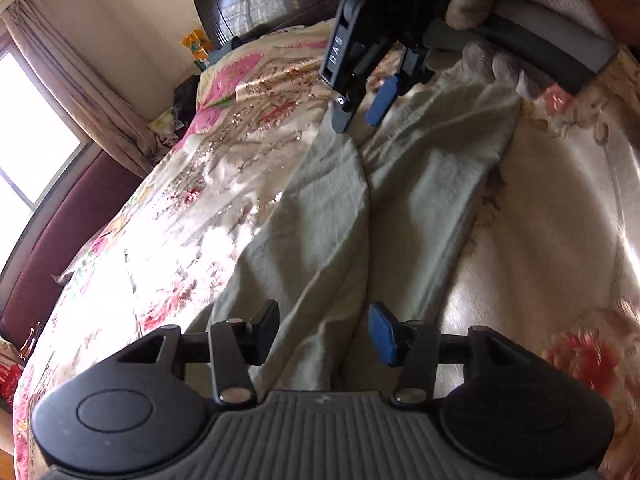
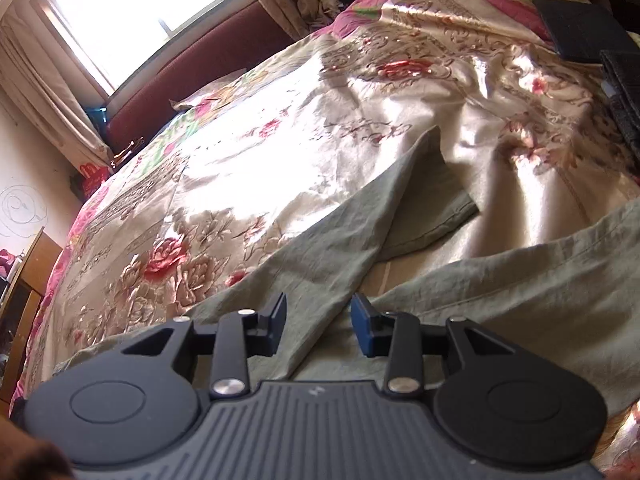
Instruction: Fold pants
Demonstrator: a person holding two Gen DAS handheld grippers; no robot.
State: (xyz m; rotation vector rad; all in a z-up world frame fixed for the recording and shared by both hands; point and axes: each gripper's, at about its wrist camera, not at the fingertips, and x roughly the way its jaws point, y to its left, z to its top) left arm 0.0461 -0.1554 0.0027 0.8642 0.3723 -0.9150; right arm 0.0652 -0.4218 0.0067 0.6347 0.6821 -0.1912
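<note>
Both my claws gape wide, gripping nothing: left claw [image 1: 323,330] and right claw [image 2: 319,326] over the pants [image 1: 320,240] (green, rumpled) on the bed [image 1: 540,240].

Matt crinkled cloth pants [image 1: 320,216] lie on glossy satin bedspread [image 1: 540,220].

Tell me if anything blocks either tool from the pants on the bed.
Nothing visible does. The left tool hangs open right over the pale green pants, and the right tool hangs open over them too. Only the floral bedspread lies around the cloth; the dark wallet-like items sit well off.
</note>
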